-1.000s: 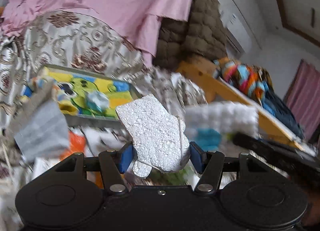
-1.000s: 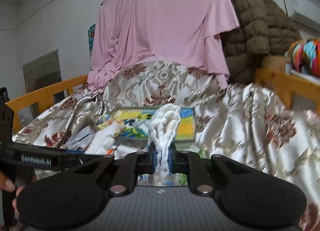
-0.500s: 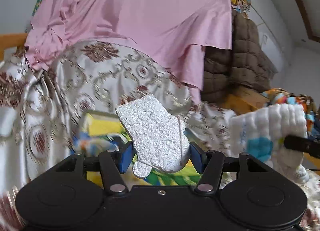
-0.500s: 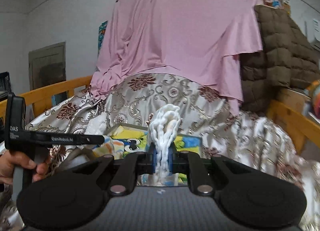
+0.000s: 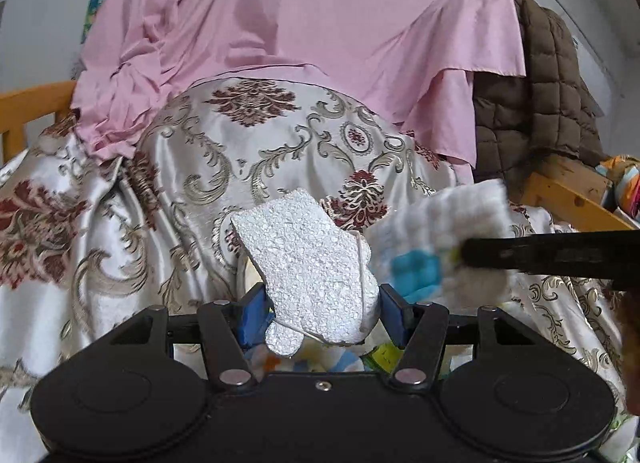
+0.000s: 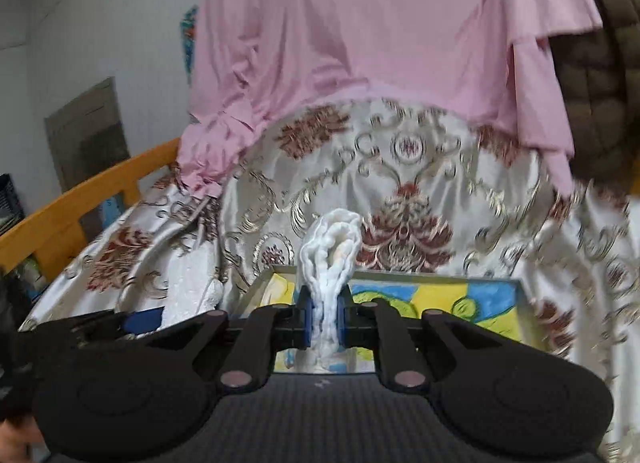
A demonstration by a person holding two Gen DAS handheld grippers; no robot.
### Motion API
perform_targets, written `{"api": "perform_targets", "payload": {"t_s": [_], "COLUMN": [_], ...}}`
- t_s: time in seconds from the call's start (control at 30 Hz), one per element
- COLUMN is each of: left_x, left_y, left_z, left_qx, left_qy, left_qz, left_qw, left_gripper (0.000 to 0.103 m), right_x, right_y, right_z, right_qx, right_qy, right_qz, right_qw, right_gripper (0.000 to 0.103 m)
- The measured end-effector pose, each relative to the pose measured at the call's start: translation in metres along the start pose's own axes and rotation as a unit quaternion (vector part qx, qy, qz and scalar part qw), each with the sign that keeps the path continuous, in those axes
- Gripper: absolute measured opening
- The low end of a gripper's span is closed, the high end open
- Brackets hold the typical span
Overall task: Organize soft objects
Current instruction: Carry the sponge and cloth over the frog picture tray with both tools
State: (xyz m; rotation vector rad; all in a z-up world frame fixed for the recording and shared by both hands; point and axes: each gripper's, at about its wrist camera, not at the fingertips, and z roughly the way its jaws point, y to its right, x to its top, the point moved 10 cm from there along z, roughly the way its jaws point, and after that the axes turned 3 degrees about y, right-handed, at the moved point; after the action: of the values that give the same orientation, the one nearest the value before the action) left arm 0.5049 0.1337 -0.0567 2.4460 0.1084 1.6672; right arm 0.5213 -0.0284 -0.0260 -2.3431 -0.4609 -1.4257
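Left gripper: its blue pads press on both lower sides of a white foam piece, which is clamped between them.
White foam piece: rough and crumbly in texture, standing up and forward out of the left gripper's fingers and leaning to that gripper's left; a small tab of it hangs below the pads.
Right gripper: fingers drawn nearly together, clamped on a folded white padded cloth.
White padded cloth: pinched at its lower part between the blue pads, with the bunched folds rising above them; in the left wrist view it shows to the right of the foam piece, blurred, with a blue patch on it.
Right gripper seen from the left wrist: a dark bar reaching in from the right edge to the cloth.
Colourful tray: just ahead of and below the right gripper, with a grey rim and a yellow, blue and green picture inside.
Satin bedspread: ahead of both grippers, cream with maroon and gold flourishes.
Pink sheet: draped above and behind the bedspread.
Brown quilted jacket: far right of the left gripper, beside the pink sheet.
Wooden bed rail: to the right gripper's left.
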Motion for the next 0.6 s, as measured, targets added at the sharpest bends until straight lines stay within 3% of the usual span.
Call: {"api": "perform_targets", "payload": {"t_s": [0.23, 0.4, 0.6], "left_x": [-0.019, -0.043, -0.060], "left_y": [0.019, 0.031, 0.039], "left_z": [0.025, 0.038, 0.040], "left_qx": [-0.029, -0.024, -0.019], "left_qy": [-0.031, -0.092, -0.117], "left_qz": [0.021, 0.065, 0.094], "left_qw": [0.9988, 0.9933, 0.9886], "left_gripper": [0.061, 0.061, 0.061], "right_x": [-0.008, -0.018, -0.036], "right_y": [0.018, 0.035, 0.052], "right_z": [0.038, 0.045, 0.044], "right_qx": [-0.048, -0.077, -0.088], "right_qy": [-0.029, -0.046, -0.066], "right_qz": [0.023, 0.027, 0.064], "right_qw": [0.998, 0.996, 0.992], "right_gripper": [0.013, 0.014, 0.015]}}
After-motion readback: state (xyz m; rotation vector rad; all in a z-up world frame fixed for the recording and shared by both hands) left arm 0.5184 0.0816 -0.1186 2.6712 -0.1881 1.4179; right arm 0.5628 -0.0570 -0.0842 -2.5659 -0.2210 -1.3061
